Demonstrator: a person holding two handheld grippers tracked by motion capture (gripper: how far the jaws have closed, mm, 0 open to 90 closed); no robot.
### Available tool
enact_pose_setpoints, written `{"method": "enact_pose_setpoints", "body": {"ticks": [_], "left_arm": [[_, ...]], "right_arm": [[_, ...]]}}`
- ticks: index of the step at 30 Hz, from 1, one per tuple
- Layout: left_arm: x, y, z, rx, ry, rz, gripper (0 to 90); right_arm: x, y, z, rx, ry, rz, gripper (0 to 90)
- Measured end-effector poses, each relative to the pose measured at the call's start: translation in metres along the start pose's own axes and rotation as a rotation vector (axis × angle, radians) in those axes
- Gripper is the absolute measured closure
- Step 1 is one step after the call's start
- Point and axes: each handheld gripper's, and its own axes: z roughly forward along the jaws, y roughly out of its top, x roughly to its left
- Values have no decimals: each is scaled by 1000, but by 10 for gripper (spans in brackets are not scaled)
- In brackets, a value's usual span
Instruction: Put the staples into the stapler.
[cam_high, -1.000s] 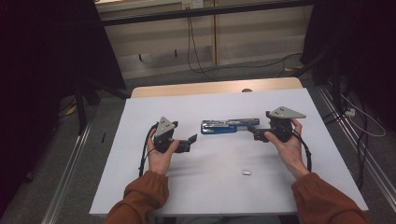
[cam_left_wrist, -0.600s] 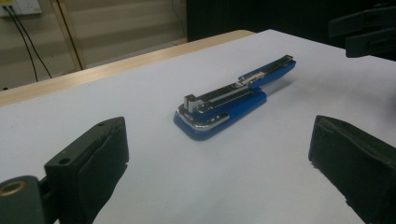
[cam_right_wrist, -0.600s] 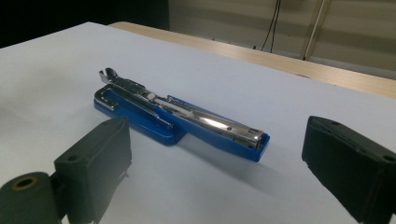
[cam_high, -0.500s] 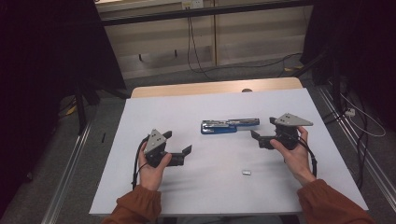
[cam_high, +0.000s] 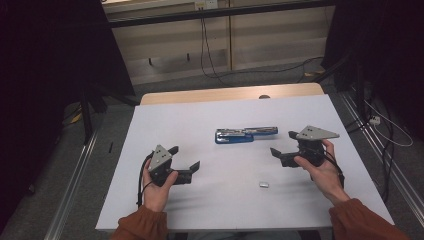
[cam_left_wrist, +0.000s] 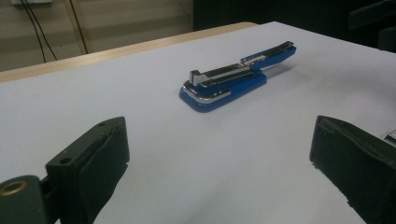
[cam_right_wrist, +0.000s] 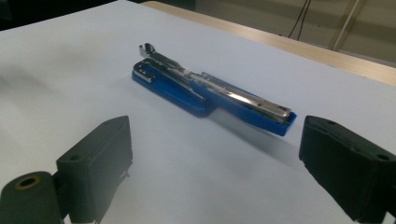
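Two hand-held grippers, left (cam_high: 186, 162) and right (cam_high: 282, 145), both spread, holding nothing. Stapler (cam_high: 246, 134) lies opened, untouched, on desk (cam_high: 210, 210); staple strip (cam_high: 264, 184) not yet loaded, I judge.

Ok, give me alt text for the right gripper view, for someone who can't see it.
A blue stapler, opened out flat with its metal staple track showing, lies on a white table. The hand-held gripper faces it, its two black jaws wide apart and holding nothing.
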Motion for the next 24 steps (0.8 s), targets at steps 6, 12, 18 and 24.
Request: {"method": "enact_pose_setpoints", "body": {"ticks": [6, 12, 18, 24], "left_arm": [[-4, -2, -6, -28, -6, 4, 51], [-6, -3, -6, -30, -3, 8, 51], [-8, -4, -4, -19, -15, 34, 51], [-8, -4, -3, -15, -10, 28, 51]], "right_arm": [[9, 1, -2, 33, 48, -26, 84], [17, 3, -1, 102, 106, -64, 81], [26, 4, 1, 173, 187, -81, 124], [31, 2, 0, 251, 240, -114, 114]]}}
